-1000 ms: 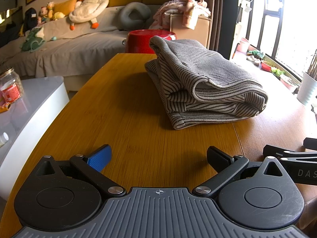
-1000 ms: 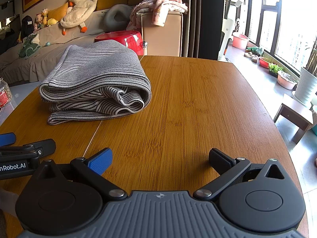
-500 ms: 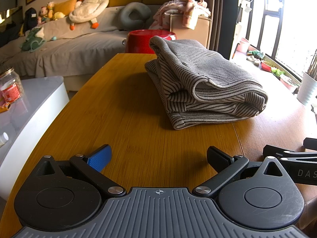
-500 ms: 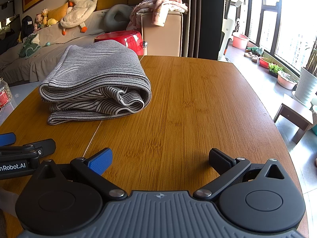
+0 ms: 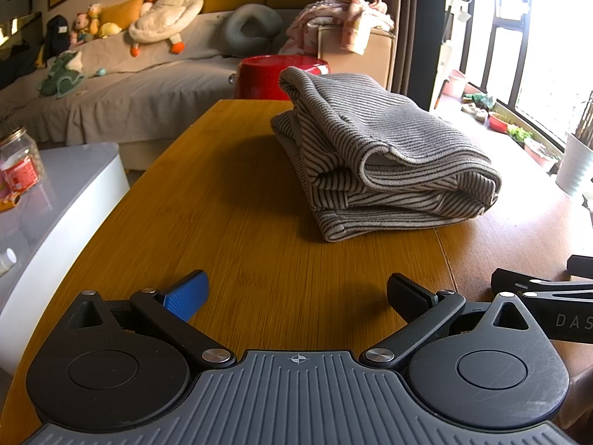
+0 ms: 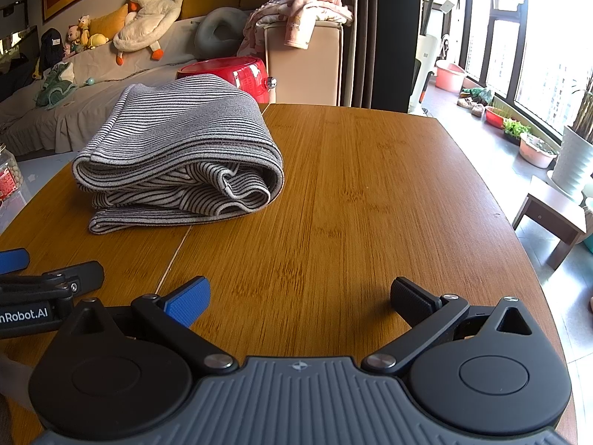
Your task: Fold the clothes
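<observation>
- Nothing has moved since the earlier frames: both grippers and the garment sit exactly where they were.
- Nearest, at the bottom of the left wrist view, the left gripper (image 5: 296,293) hovers low over the desk (image 5: 229,230) with its jaws spread wide and empty; the right gripper (image 6: 300,296) fills the bottom of its own view the same way, wide and holding nothing.
- The two grippers lie close side by side; each shows at the lower edge of the other's view, so a careless swing inward could knock them together.
- Further in, the striped garment (image 5: 378,155) rests folded in a thick bundle at mid-frame, well apart from both grippers; in the right wrist view it sits in the left centre (image 6: 178,155).
- The top layer looks loosely rolled, so nudging it, or gripping only the upper lip, could let the fold spring open.
- Farthest, a red tub (image 5: 281,74) stands beyond the desk's far end; pushing the bundle forward could slide it off that edge.
</observation>
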